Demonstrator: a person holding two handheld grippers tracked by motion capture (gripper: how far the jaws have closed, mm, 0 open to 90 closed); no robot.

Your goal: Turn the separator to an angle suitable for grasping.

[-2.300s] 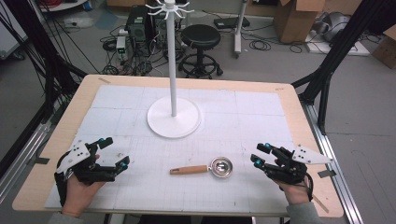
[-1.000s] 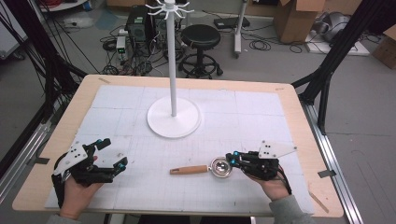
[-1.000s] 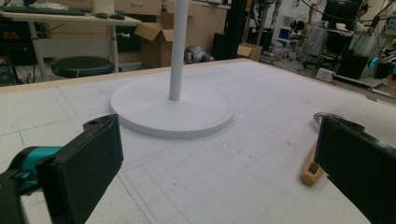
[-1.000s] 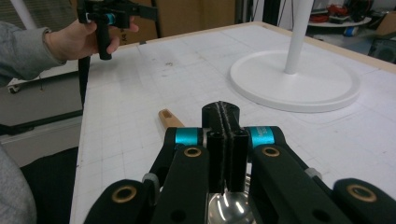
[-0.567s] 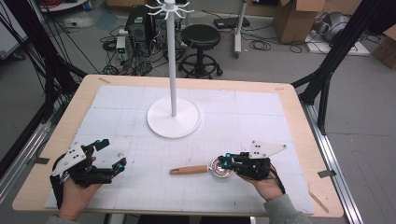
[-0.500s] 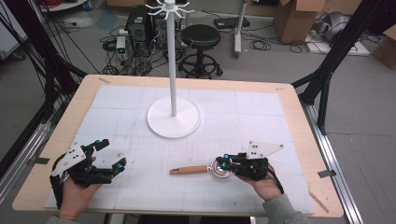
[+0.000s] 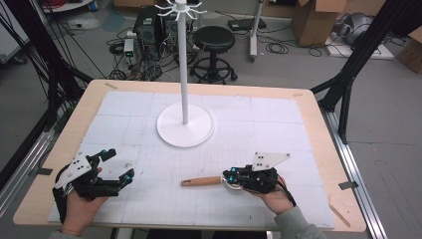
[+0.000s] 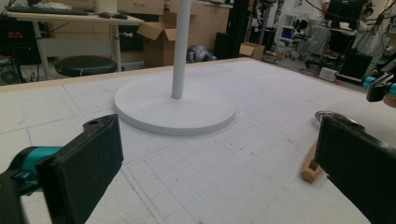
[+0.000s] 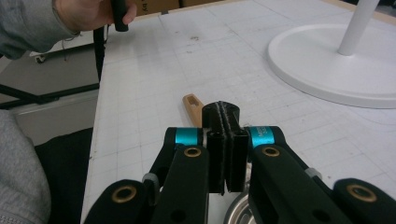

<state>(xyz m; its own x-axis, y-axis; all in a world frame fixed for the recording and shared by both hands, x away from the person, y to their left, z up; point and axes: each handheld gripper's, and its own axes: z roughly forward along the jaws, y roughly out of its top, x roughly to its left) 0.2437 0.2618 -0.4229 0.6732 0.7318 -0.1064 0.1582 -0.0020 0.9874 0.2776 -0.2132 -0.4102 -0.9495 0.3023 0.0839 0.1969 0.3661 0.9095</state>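
Note:
A small metal strainer with a wooden handle (image 7: pixel 201 181) lies near the table's front edge, its handle pointing left. My right gripper (image 7: pixel 230 176) is shut and sits low over the strainer's bowl, covering most of it. In the right gripper view the pads are pressed together with nothing visible between them at the right gripper (image 9: pixel 226 112). The handle (image 9: pixel 192 105) reaches out past the tips, and part of the bowl (image 9: pixel 238 210) shows beneath. My left gripper (image 7: pixel 118 164) rests open at the front left, holding nothing. In its own view the left gripper (image 8: pixel 219 163) faces the stand.
A white stand with a round base (image 7: pixel 185 132) and a tall pole (image 7: pixel 183 64) topped with hooks occupies the middle of the white mat. The base (image 8: pixel 175 109) lies straight ahead in the left gripper view. Bare mat lies between the two grippers.
My right gripper has travelled left from the front right corner and come down over the strainer's bowl, still shut. The left gripper and the strainer have stayed put.

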